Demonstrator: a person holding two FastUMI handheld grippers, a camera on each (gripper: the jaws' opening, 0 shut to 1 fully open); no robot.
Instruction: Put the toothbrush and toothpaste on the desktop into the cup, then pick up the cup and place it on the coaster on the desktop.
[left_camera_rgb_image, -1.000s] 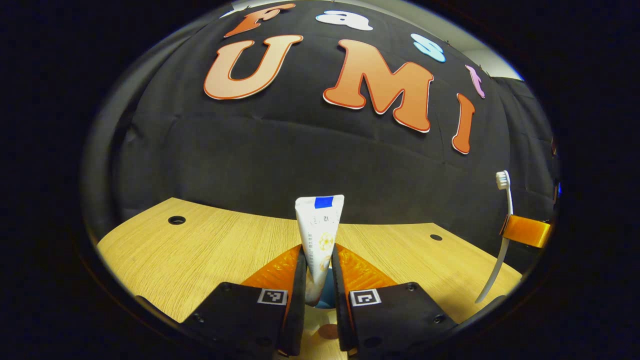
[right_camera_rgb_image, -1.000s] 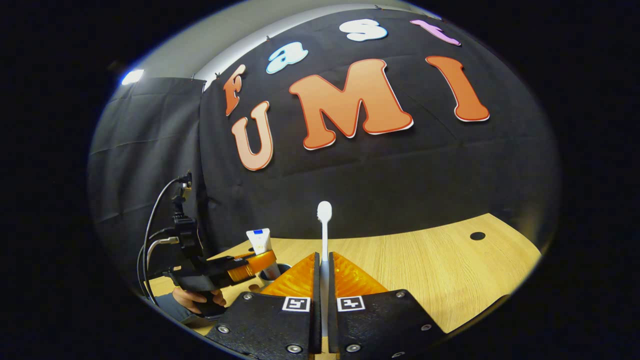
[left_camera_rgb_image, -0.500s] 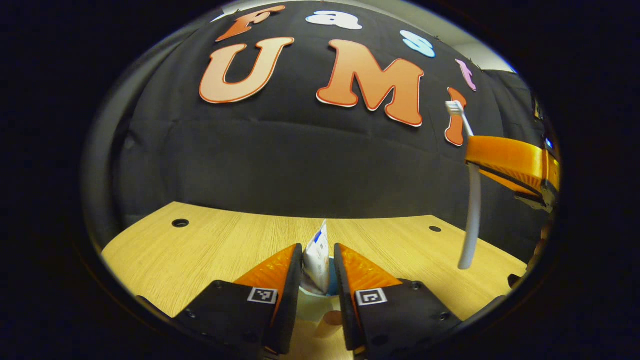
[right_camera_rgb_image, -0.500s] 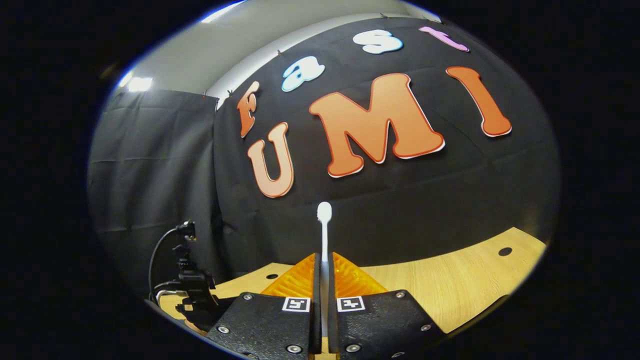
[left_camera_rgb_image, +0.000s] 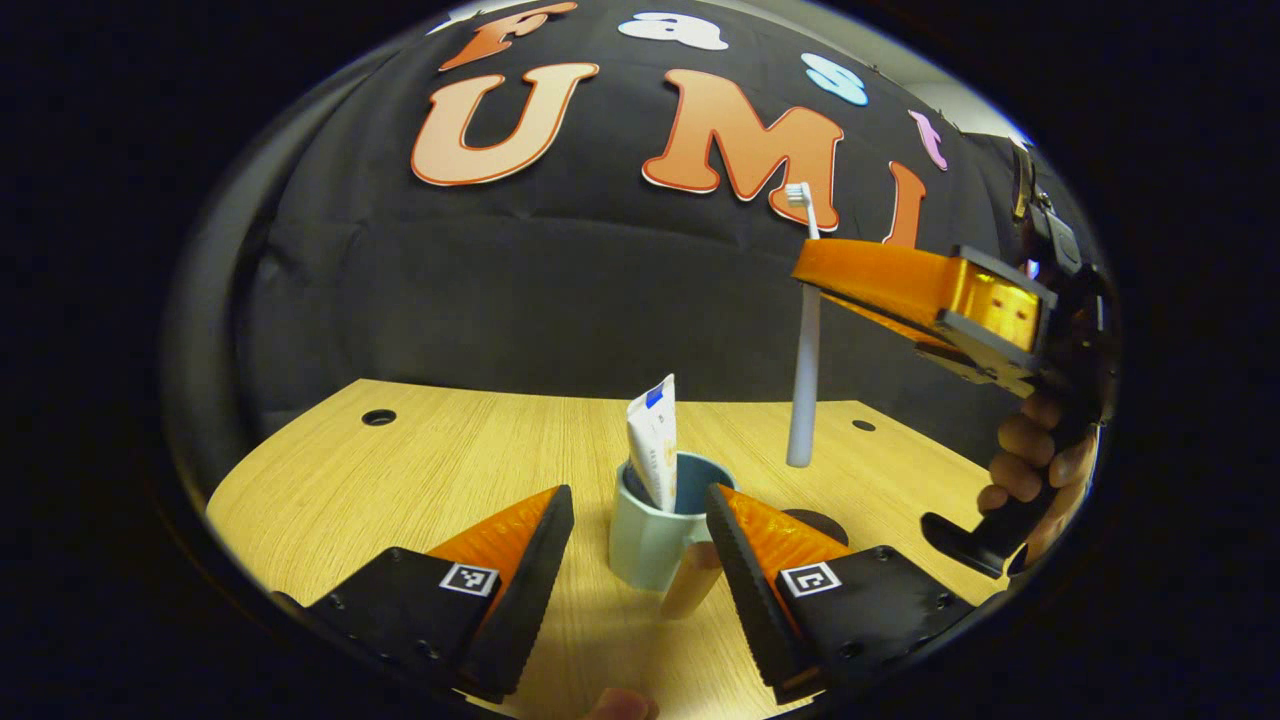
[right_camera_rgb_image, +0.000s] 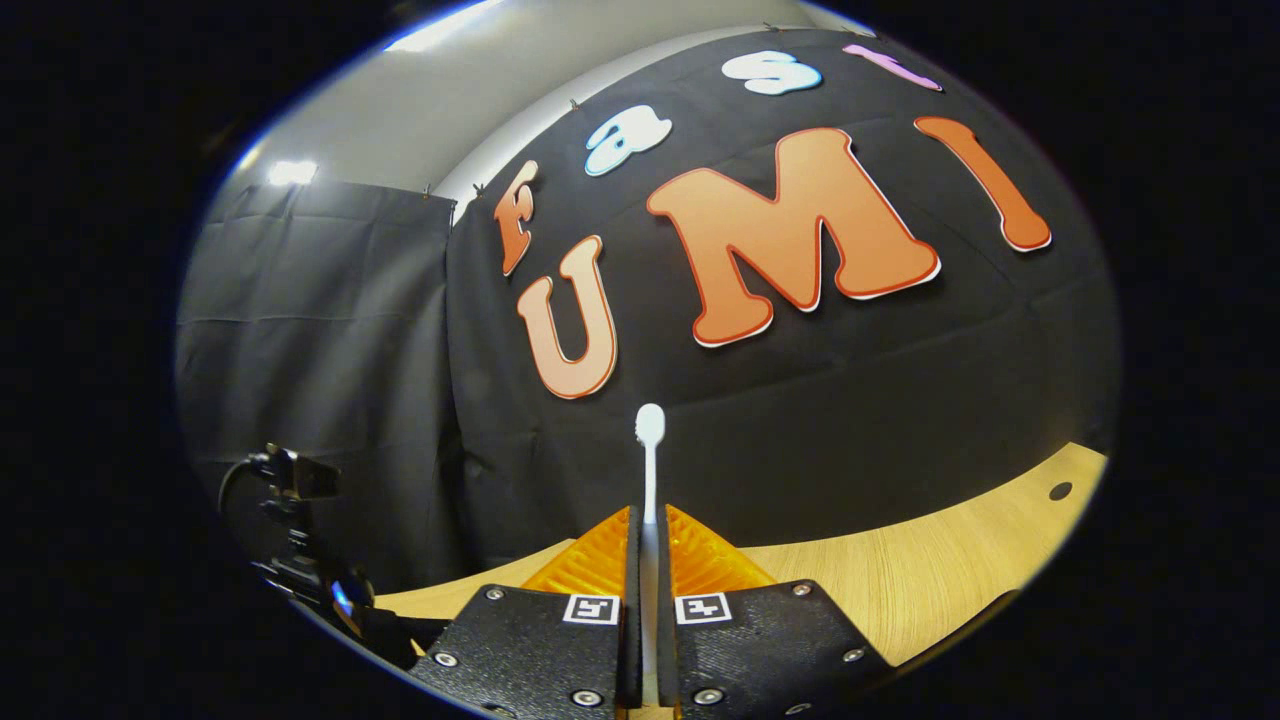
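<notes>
A white toothpaste tube (left_camera_rgb_image: 652, 440) stands tilted in the pale blue-green cup (left_camera_rgb_image: 645, 540) on the wooden table. My left gripper (left_camera_rgb_image: 638, 497) is open, with one finger on each side of the cup and neither touching the tube. The white toothbrush (left_camera_rgb_image: 804, 380) hangs upright, bristles up, above the table to the right of and behind the cup. My right gripper (left_camera_rgb_image: 812, 272), held by a hand (left_camera_rgb_image: 1030, 460), is shut on it. In the right gripper view the toothbrush (right_camera_rgb_image: 650, 440) rises from between the shut fingers of my right gripper (right_camera_rgb_image: 648, 515). A dark round coaster (left_camera_rgb_image: 815, 522) lies right of the cup.
The cup has a tan handle (left_camera_rgb_image: 690, 592) on its near side. Small round holes (left_camera_rgb_image: 378, 416) (left_camera_rgb_image: 862, 425) mark the back of the table (left_camera_rgb_image: 450, 470). The black cloth wall stands right behind the table. The left gripper's cable and mount (right_camera_rgb_image: 300, 560) are at the lower left of the right gripper view.
My left gripper lowered the toothpaste into the cup, opened and drew back. My right gripper carried the toothbrush closer, to a spot near the cup.
</notes>
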